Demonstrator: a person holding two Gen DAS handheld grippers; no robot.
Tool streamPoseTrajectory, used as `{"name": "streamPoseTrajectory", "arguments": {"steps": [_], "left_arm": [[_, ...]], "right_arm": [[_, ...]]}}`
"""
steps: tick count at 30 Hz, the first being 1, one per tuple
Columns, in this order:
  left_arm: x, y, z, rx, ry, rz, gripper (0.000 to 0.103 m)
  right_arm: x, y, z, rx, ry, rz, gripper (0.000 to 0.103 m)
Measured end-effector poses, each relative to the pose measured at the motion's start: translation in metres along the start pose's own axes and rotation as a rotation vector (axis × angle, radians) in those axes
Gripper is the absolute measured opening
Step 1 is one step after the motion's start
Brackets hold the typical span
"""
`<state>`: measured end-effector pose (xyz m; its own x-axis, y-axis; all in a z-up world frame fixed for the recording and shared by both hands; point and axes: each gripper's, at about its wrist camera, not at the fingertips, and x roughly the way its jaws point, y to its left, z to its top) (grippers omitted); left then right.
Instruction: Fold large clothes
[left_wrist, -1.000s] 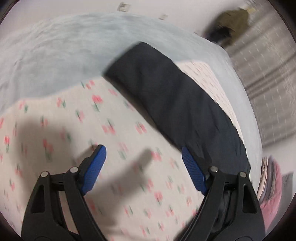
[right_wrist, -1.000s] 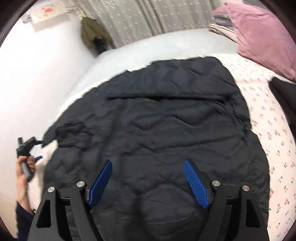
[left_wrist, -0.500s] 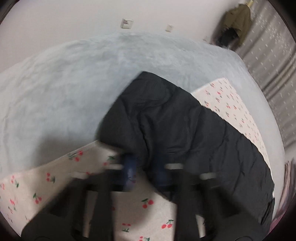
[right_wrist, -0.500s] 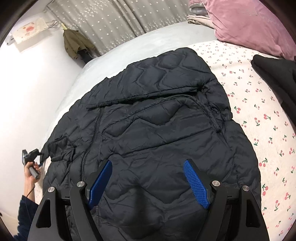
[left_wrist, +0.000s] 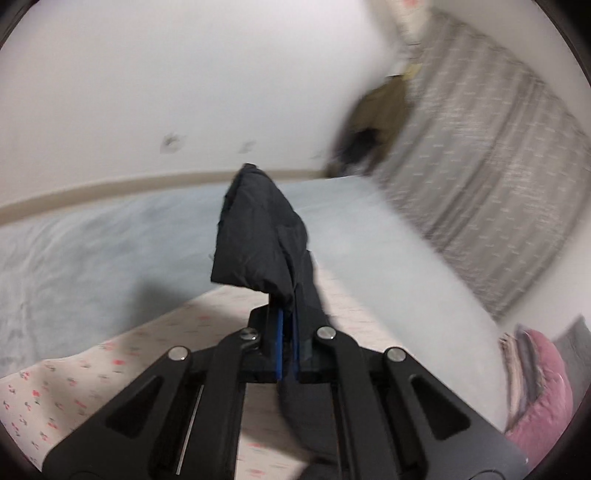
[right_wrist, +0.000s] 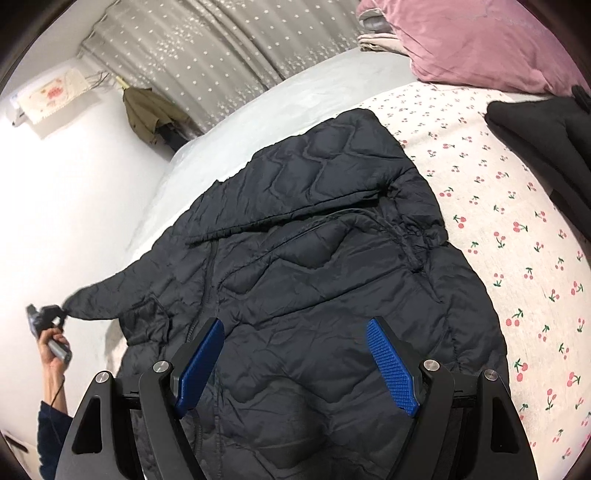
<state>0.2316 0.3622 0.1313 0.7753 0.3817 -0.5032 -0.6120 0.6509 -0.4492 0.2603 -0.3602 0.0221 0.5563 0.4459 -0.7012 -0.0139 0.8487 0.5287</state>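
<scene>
A black quilted jacket (right_wrist: 314, 266) lies spread on the cherry-print sheet (right_wrist: 517, 229) of a bed. My left gripper (left_wrist: 286, 325) is shut on a corner of that jacket (left_wrist: 262, 240), and the pinched fabric stands up above the blue pads, lifted off the bed. In the right wrist view the same left gripper (right_wrist: 55, 314) shows at the far left in a hand, pulling the jacket's corner out to a point. My right gripper (right_wrist: 295, 354) hovers open over the jacket's near part, with nothing between its fingers.
A pink pillow (right_wrist: 472, 40) and folded linens lie at the head of the bed. Another dark garment (right_wrist: 543, 125) rests at the right edge. A pale blue blanket (left_wrist: 92, 236) covers the far side. Grey curtains (right_wrist: 221, 55) and an olive coat (right_wrist: 147, 110) hang by the wall.
My left gripper went from open over the sheet to shut on the jacket's corner, then rose with it. My right gripper stayed open and drifted a little over the jacket.
</scene>
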Motion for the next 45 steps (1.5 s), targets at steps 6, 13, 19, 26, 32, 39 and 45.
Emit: {"name": "streamPoseTrajectory", "arguments": {"steps": [6,13,19,26,32,39,45], "left_arm": [[-0.044,-0.132,-0.045,0.143,0.027,-0.259,0.004],[-0.026,-0.265,-0.185,0.253,0.324,-0.576,0.032],[-0.018,-0.277,-0.263,0.477,0.487,-0.556,0.049],[-0.037,-0.159,-0.216,0.325,0.475,-0.338,0.059],[-0.053,-0.046,-0.23,0.21,0.507,-0.157,0.061],[-0.058,0.025,-0.248,0.163,0.58,-0.042,0.061],[-0.081,0.058,-0.259,0.259,0.601,-0.028,0.061]], "right_arm": [[-0.004,-0.014,0.003,0.066,0.007,0.011,0.081],[-0.006,-0.018,0.003,0.062,-0.011,-0.019,0.081],[-0.001,-0.03,0.003,0.076,0.025,-0.041,0.081],[-0.009,-0.024,0.004,0.046,0.011,-0.033,0.081],[-0.016,-0.028,0.005,0.058,-0.005,-0.053,0.081],[-0.021,-0.05,0.005,0.018,0.044,-0.193,0.081],[-0.033,-0.083,-0.01,0.08,0.096,-0.204,0.081]]}}
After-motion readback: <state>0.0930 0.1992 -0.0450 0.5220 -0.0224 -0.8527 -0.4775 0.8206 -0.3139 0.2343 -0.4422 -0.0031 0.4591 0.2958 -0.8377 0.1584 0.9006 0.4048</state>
